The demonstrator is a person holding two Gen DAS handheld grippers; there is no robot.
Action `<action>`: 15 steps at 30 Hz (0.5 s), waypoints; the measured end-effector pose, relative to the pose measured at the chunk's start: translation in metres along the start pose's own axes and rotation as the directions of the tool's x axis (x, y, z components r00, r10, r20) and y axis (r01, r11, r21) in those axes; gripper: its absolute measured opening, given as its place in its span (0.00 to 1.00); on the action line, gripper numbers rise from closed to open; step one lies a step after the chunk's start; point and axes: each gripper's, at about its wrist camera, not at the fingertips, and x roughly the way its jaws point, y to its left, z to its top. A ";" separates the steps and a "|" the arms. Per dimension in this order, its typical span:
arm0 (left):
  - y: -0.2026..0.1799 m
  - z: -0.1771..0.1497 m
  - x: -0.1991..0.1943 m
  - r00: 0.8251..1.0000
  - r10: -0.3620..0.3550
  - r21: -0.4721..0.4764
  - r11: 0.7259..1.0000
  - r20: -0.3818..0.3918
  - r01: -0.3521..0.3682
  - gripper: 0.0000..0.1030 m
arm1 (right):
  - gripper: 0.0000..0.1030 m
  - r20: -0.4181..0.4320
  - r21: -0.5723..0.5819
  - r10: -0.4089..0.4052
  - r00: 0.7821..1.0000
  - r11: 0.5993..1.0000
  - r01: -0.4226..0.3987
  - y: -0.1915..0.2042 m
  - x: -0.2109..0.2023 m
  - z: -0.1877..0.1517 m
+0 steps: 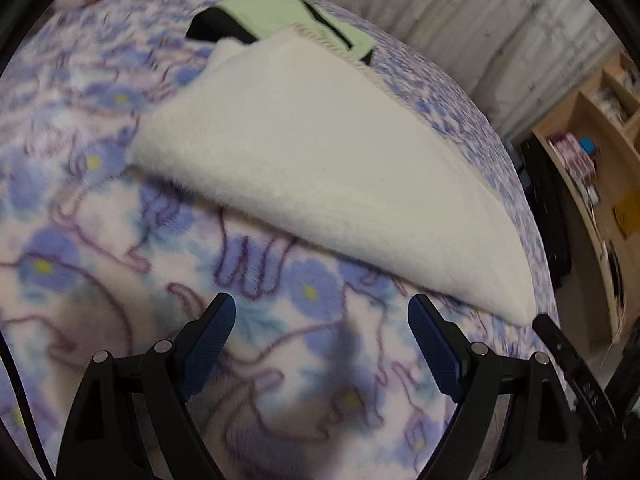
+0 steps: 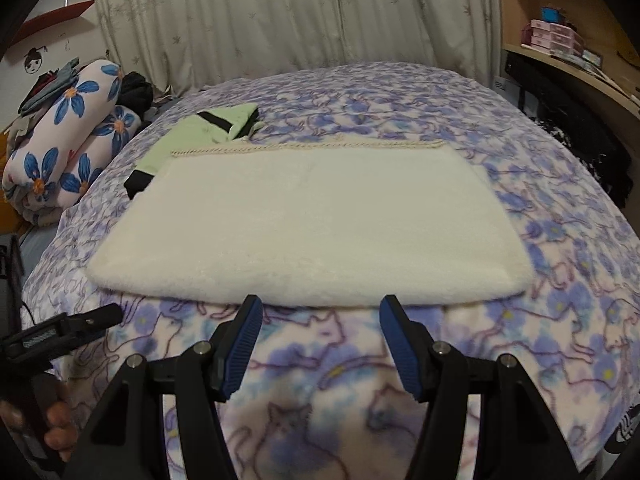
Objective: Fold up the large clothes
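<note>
Right wrist view: both claws are spread wide with nothing in them, just in front of a folded white fluffy cloth.

Right claw (image 2: pixel 320 312) sits above the bedspread (image 2: pixel 560 280), near the white cloth (image 2: pixel 308 224); the left claw (image 1: pixel 320 314) hovers near its corner too. A green and black garment (image 2: pixel 208 128) is partly hidden under the cloth's far edge. Letters on the black tool (image 1: pixel 576 376) at the side are too blurry to read. Flowered rolled bedding (image 2: pixel 72 132), pale curtains (image 2: pixel 280 12) and wooden shelves (image 2: pixel 560 32) stand around the bed.
</note>
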 end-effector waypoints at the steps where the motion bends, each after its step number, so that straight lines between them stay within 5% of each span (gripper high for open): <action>1: 0.005 0.002 0.006 1.000 -0.006 -0.023 1.000 0.003 0.006 0.84 | 0.59 -0.007 -0.002 0.002 1.000 1.000 -0.002 0.002 0.005 0.001; 5: 0.020 0.021 0.025 0.997 -0.037 -0.116 0.992 0.063 0.044 0.85 | 0.59 -0.018 -0.009 0.008 1.000 1.000 -0.008 0.007 0.024 0.007; 12: 0.025 0.076 0.064 0.989 0.041 -0.186 0.982 0.142 -0.014 0.84 | 0.59 -0.041 -0.020 0.012 0.999 1.000 -0.013 0.013 0.063 0.026; 14: 0.022 0.085 0.069 0.982 0.077 -0.210 0.977 0.174 -0.040 0.77 | 0.59 -0.032 -0.036 0.010 0.999 0.999 -0.011 0.016 0.074 0.035; 15: 0.021 0.089 0.069 0.976 0.106 -0.214 0.975 0.191 -0.064 0.62 | 0.59 -0.029 -0.046 0.002 1.000 0.999 -0.004 0.018 0.079 0.039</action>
